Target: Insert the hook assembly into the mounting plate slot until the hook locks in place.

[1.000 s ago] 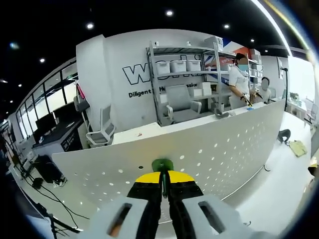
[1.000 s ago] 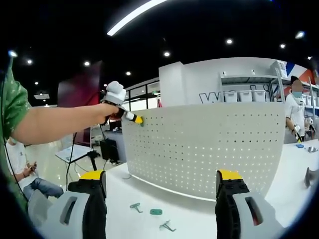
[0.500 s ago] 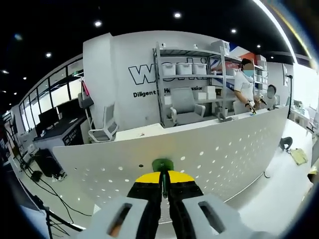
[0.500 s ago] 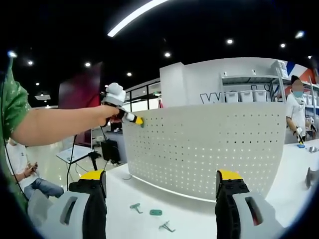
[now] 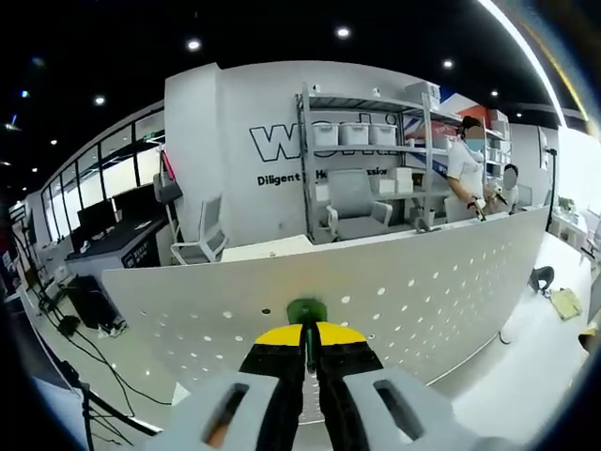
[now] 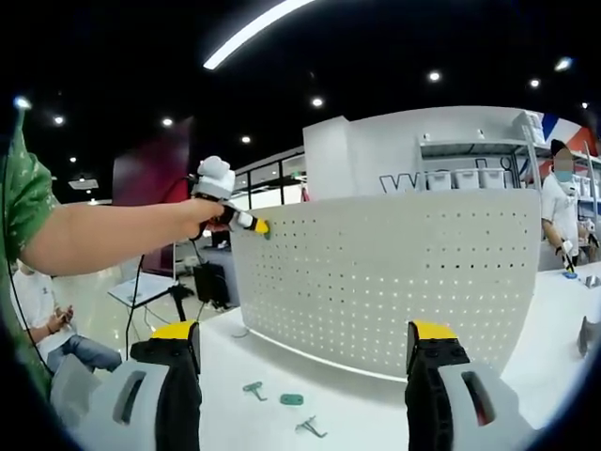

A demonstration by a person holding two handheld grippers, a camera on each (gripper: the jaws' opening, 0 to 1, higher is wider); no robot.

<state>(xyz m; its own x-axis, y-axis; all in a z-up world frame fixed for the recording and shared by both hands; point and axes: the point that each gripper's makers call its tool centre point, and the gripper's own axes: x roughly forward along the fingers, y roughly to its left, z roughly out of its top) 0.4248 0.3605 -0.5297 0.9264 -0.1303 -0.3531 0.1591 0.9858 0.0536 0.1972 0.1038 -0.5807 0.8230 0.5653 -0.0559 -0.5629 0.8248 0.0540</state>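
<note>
In the left gripper view my left gripper (image 5: 309, 336) is shut on a green hook (image 5: 306, 310), pressed against the white perforated mounting plate (image 5: 413, 291) near its top left corner. The right gripper view shows that same left gripper (image 6: 254, 225) on a person's outstretched arm, its yellow tips at the plate (image 6: 394, 282) upper left corner. My right gripper (image 6: 305, 362) stands open well in front of the plate, nothing between its jaws. Loose green hooks (image 6: 254, 387) lie on the white table (image 6: 376, 413) below, another (image 6: 291, 399) beside them.
A grey metal hook (image 6: 308, 427) lies near the front of the table. Shelving with bins (image 5: 366, 160) and people stand behind the plate. A seated person (image 6: 47, 329) is at the far left. Desks and chairs (image 5: 192, 249) fill the room beyond.
The left gripper view has drifted slightly, so the background sits a little differently. The green hook stays held at the plate. The right gripper remains open and still.
</note>
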